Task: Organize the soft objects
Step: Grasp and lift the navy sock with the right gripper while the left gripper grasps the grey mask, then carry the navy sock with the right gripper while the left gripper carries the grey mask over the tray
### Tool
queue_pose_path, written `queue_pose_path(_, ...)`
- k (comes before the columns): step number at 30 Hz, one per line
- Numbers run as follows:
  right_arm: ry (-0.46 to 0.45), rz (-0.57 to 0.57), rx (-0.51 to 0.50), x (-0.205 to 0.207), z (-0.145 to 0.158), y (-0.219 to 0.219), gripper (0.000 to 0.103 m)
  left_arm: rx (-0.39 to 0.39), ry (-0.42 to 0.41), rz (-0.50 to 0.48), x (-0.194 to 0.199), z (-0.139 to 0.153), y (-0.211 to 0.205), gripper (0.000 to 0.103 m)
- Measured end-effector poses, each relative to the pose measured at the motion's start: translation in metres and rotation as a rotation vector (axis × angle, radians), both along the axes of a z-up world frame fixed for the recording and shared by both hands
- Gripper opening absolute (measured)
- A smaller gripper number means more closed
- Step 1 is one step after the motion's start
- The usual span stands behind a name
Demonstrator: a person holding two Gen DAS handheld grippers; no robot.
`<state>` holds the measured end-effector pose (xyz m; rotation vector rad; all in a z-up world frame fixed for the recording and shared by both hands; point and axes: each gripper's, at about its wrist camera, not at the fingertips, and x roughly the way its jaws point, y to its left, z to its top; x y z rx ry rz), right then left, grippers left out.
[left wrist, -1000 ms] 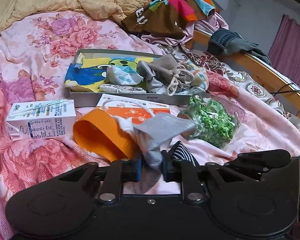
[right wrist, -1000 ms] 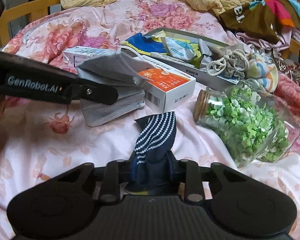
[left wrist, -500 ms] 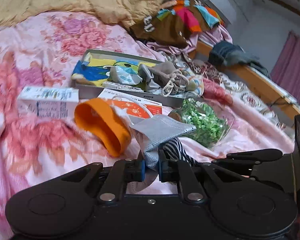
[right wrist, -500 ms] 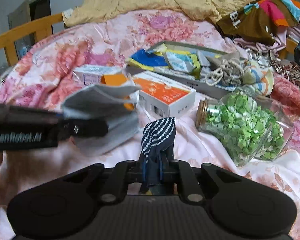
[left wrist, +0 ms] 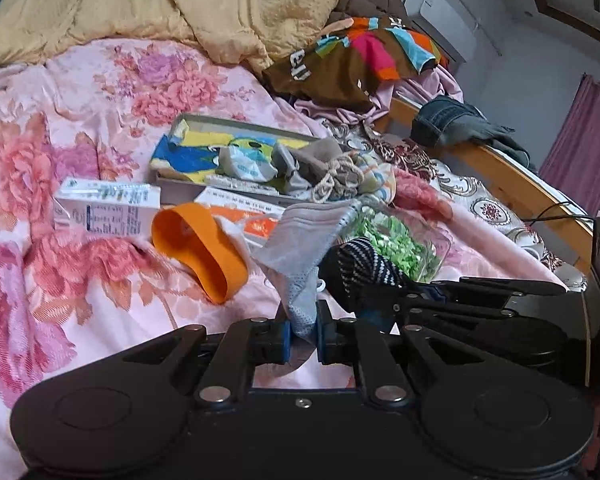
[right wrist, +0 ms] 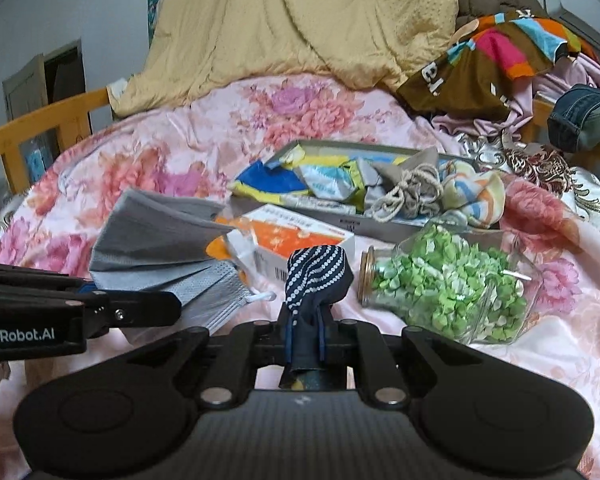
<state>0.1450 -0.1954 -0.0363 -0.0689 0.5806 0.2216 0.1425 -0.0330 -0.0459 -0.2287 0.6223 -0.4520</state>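
My left gripper (left wrist: 302, 330) is shut on a grey face mask (left wrist: 304, 240) and holds it above the floral bedspread. The mask also shows in the right wrist view (right wrist: 156, 240), with the left gripper (right wrist: 148, 308) below it. My right gripper (right wrist: 304, 340) is shut on a navy sock with white dotted stripes (right wrist: 316, 276). The sock also shows in the left wrist view (left wrist: 364, 268). A grey tray (right wrist: 380, 226) further back holds a yellow and blue cloth (right wrist: 272, 180), a drawstring pouch (right wrist: 412, 188) and a striped sock (right wrist: 472, 196).
A glass jar of green paper stars (right wrist: 448, 280) lies on its side to the right. An orange and white box (right wrist: 292, 240), an orange cup (left wrist: 200, 248) and a white carton (left wrist: 108, 208) lie before the tray. Clothes (right wrist: 492, 64) and a yellow quilt (right wrist: 300, 20) are piled behind.
Both grippers have lifted and tilted up with the mask and the sock in them. The mask now hangs higher, clear of the bedspread.
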Motion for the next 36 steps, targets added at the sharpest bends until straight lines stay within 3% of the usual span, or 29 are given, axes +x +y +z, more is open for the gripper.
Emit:
queue_pose_path(13, -0.138, -0.016, 0.034, -0.013, 0.020, -0.004, 0.012, 0.032, -0.087, 0.017, -0.013, 0.030, -0.011, 0.011)
queue_pose_path(22, -0.199, -0.018, 0.026, -0.008, 0.032, -0.003, 0.012, 0.021, -0.121, 0.053, 0.008, 0.047, -0.006, 0.011)
queue_pose_path(31, -0.343, 0.022, 0.031, 0.053, 0.053, -0.003, 0.012, 0.020, -0.161, 0.091, 0.061, 0.069, -0.001, 0.012)
queue_pose_path(36, -0.355, 0.024, 0.072, 0.101, 0.052, -0.005, 0.012, 0.021, -0.167, 0.112, 0.103, 0.077, 0.003, 0.012)
